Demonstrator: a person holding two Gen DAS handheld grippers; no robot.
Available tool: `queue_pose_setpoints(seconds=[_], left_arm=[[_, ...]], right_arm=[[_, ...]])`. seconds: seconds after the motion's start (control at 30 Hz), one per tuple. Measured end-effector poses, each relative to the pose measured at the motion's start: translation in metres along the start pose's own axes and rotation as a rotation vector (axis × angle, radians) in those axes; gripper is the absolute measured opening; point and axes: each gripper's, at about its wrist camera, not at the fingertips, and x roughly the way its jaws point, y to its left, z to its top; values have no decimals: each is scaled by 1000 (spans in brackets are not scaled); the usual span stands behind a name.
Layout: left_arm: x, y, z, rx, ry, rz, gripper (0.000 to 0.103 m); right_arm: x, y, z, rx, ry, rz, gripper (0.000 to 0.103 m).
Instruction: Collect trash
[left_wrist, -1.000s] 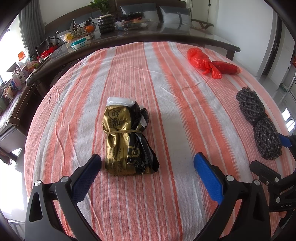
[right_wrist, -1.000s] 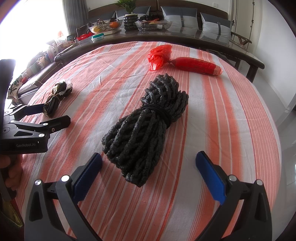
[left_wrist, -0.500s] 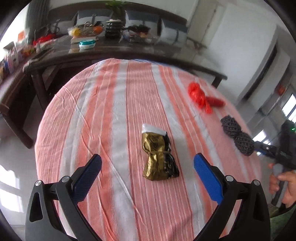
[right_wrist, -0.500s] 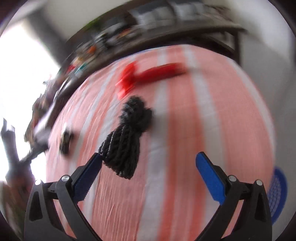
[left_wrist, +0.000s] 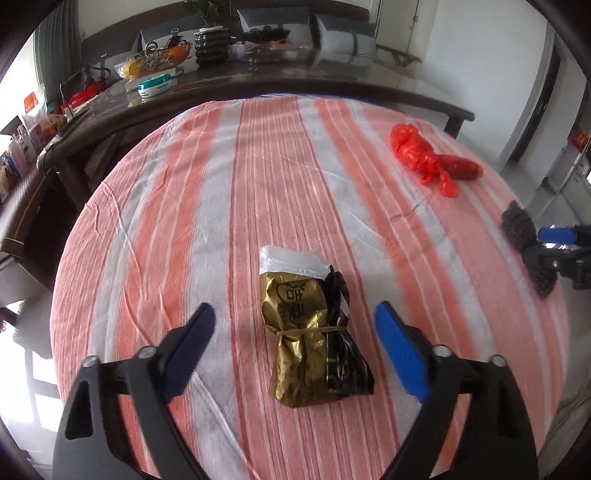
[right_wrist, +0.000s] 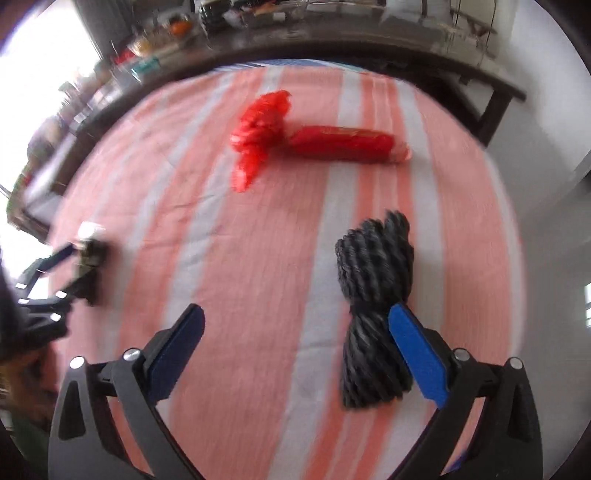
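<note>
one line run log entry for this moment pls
left claw open over gold packet | right claw open beside black bundle | nothing held

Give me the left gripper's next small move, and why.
Probably ease the left gripper forward and down, then close on the gold bundle: its jaws are open, the bundle lies centred between the blue pads on the striped cloth, nothing gripped yet.
</note>
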Motion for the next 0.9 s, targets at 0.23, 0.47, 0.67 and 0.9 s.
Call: queue_pose_setpoints(seconds=[0.23, 0.47, 0.67, 0.9], left_arm=[[-2, -13, -5, 53, -27, 49, 44], [-11, -28, -5, 53, -48, -14, 43], [-9, -39, -10, 45, -29, -72, 43], [-4, -47, -12, 50, -15, -73, 43]], right_arm=[[0, -23, -9, -42, 2, -71, 49], [5, -49, -12, -23, 20, -70, 44], [-3, -61, -17, -19, -4, -58, 29], [13, -56, -18, -40, 12, -86, 37]])
